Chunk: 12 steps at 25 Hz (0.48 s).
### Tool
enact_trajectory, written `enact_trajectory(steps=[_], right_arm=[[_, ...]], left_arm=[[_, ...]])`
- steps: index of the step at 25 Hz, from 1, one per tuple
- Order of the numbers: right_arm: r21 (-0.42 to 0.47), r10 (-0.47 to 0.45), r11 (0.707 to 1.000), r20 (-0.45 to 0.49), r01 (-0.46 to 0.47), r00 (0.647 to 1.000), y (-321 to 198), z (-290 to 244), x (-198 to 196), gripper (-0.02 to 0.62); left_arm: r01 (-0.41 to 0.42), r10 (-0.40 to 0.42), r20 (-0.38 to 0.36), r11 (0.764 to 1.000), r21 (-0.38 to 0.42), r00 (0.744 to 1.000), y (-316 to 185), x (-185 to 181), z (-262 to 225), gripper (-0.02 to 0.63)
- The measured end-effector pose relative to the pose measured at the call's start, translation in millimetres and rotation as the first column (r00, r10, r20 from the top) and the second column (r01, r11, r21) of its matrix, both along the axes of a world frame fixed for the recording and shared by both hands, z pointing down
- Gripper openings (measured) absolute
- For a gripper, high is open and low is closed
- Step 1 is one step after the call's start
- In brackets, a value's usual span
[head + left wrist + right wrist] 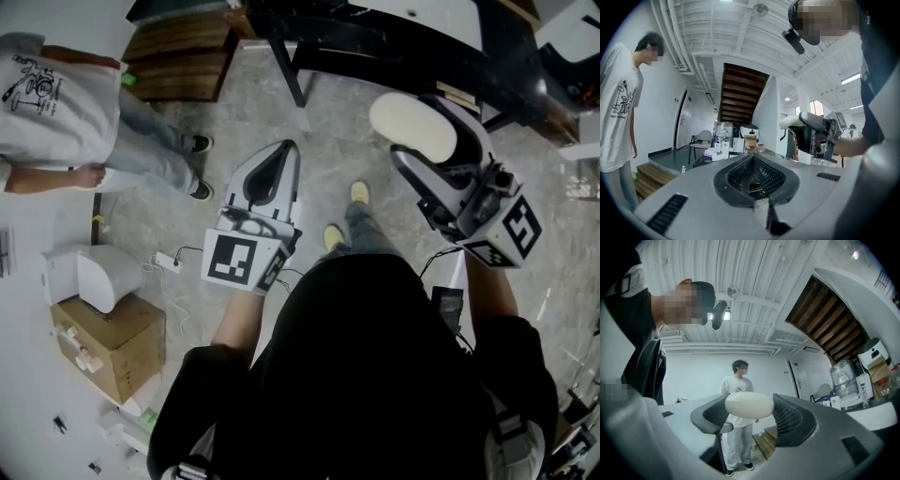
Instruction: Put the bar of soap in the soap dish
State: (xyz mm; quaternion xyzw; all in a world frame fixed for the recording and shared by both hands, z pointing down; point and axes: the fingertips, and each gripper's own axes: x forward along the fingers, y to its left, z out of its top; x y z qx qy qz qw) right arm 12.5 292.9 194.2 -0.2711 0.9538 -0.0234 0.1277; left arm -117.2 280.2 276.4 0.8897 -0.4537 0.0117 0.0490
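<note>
A white oval bar of soap [412, 127] is pinched between the jaws of my right gripper [427, 141], held up in the air over the floor. In the right gripper view the soap [749, 405] spans the gap between the two dark pads, and my right gripper [750, 412] is shut on it. My left gripper [284, 152] hangs lower and to the left, its jaws closed together with nothing in them. The left gripper view shows that gripper [752, 161] shut, with the right gripper [813, 136] and the soap [790, 123] beyond it. No soap dish shows in any view.
A person in a white T-shirt [56, 103] stands on the floor at the left. A cardboard box [108, 342] and a white appliance [94, 277] sit at lower left. A dark table [394, 47] runs along the top, with wooden steps [183, 61] beside it.
</note>
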Motion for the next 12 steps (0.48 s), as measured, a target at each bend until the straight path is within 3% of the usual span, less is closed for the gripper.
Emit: enact_trajectory(steps=[12], right_arm=[[-0.002,-0.044,0.999,-0.002,0.044,0.999,-81.2,1.5,17.1,0.281]], left_arm=[[0.023,-0.023,0.012,1.000,0.003,1.000,-79.4,22.3,-3.3,0.003]])
